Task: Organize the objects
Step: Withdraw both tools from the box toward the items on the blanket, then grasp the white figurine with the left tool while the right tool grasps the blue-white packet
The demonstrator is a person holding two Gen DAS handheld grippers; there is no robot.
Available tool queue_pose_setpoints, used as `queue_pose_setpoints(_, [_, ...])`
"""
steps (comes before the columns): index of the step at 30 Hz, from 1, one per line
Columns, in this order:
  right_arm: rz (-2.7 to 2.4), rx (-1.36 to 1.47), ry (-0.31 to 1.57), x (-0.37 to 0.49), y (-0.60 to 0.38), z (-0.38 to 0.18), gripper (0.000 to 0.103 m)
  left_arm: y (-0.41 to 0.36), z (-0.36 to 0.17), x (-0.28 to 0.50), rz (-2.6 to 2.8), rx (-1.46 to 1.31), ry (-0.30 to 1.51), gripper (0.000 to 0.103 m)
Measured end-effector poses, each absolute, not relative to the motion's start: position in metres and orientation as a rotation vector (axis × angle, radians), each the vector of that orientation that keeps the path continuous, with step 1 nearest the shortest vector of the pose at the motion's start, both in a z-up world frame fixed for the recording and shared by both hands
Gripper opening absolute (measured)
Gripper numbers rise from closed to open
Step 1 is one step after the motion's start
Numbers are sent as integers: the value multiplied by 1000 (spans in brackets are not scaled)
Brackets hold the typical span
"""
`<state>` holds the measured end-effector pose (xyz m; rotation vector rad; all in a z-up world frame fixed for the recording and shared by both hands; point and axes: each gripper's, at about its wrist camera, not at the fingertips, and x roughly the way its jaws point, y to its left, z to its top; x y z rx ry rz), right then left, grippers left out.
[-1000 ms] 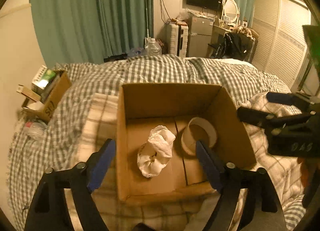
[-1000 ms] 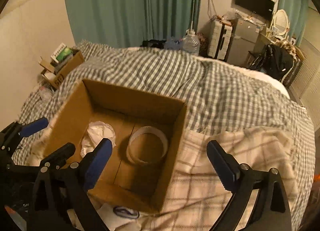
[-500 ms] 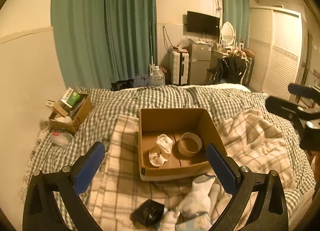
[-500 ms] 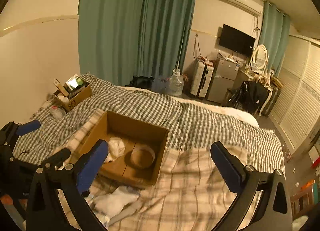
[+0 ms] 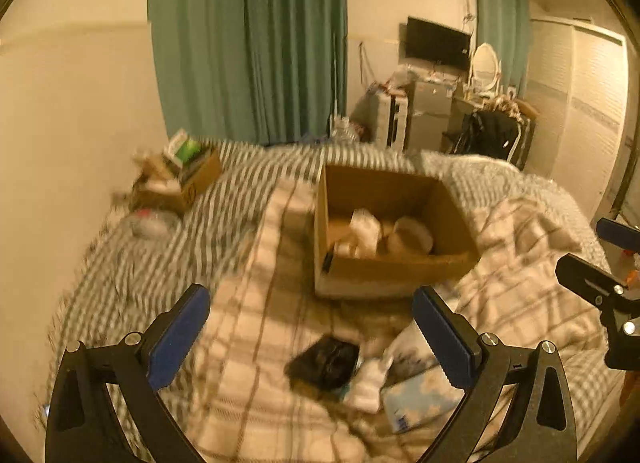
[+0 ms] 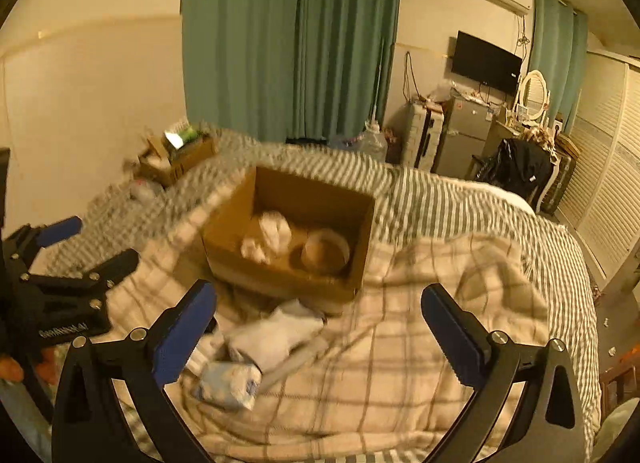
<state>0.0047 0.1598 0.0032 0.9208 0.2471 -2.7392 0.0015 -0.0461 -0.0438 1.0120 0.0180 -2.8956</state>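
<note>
An open cardboard box (image 5: 400, 267) (image 6: 280, 275) sits on the bed and holds a crumpled white cloth (image 5: 366, 229) (image 6: 270, 237) and a tape roll (image 5: 412, 237) (image 6: 325, 251). In front of it lie a black pouch (image 5: 324, 361), a white sock (image 6: 276, 333) (image 5: 370, 381) and a light blue packet (image 5: 420, 399) (image 6: 228, 383). My left gripper (image 5: 312, 337) is open and empty above the loose items. My right gripper (image 6: 318, 327) is open and empty, above the blanket right of them. The left gripper also shows in the right wrist view (image 6: 76, 247), and the right gripper in the left wrist view (image 5: 600, 259).
A checked blanket (image 6: 420, 363) lies over a gingham duvet (image 5: 160, 255). A smaller cardboard box (image 5: 180, 179) full of things stands at the bed's far left by the wall. A fridge, suitcases and a dresser (image 6: 460, 139) stand beyond the bed.
Both grippers have pulled back and up from the box, then come lower and nearer the loose items in front of it. The frames are motion-blurred now.
</note>
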Motion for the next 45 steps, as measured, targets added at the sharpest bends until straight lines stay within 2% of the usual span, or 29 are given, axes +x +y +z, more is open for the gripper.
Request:
queue_pose_setpoints(4, [-2700,1039,276,-5,158,-40,103,-52,-89,-2,-2822,1141,10,103])
queue_pose_setpoints(9, [-2622,1153,197,-15,154,-75,103,-53,-126,-6,-2756,1284,-22,103])
queue_pose_setpoints(16, [-2465,1278,311,-10,123,-128,100,-58,-133,-5,-2708,1316,8,103])
queue_pose_setpoints(18, [-2428,1312,354,-9,116,-141,91,-57,-136,-6,-2708,1326,0,103])
queue_pose_setpoints(20, [-2392,1328,363,-10,111,-147,87,-55,-138,-7,-2706,1340,-12,103])
queue_pose_setpoints(22, [-2353,1346,344,-11,110,-152,76,-54,-140,-8,-2707,1345,-19,103])
queue_pose_setpoints(24, [-2309,1352,306,-10,110,-154,57,-53,-139,-7,-2710,1340,-27,103])
queue_pose_setpoints(27, [-2275,1341,291,-5,107,-153,40,-52,-138,-7,-2712,1330,-40,103])
queue_pose_setpoints(30, [-2296,1295,286,2,109,-141,28,-48,-136,-6,-2704,1323,-63,103])
queue_pose_setpoints(38, [-2403,1162,204,1,138,-88,25,-24,-140,-6,-2695,1370,-133,102])
queue_pose_setpoints(40, [-2446,1125,217,0,144,-76,25,-14,-144,-9,-2698,1397,-159,99])
queue_pose_setpoints(45, [-2512,1092,204,-8,163,-64,24,-1,-161,-21,-2674,1499,-131,82])
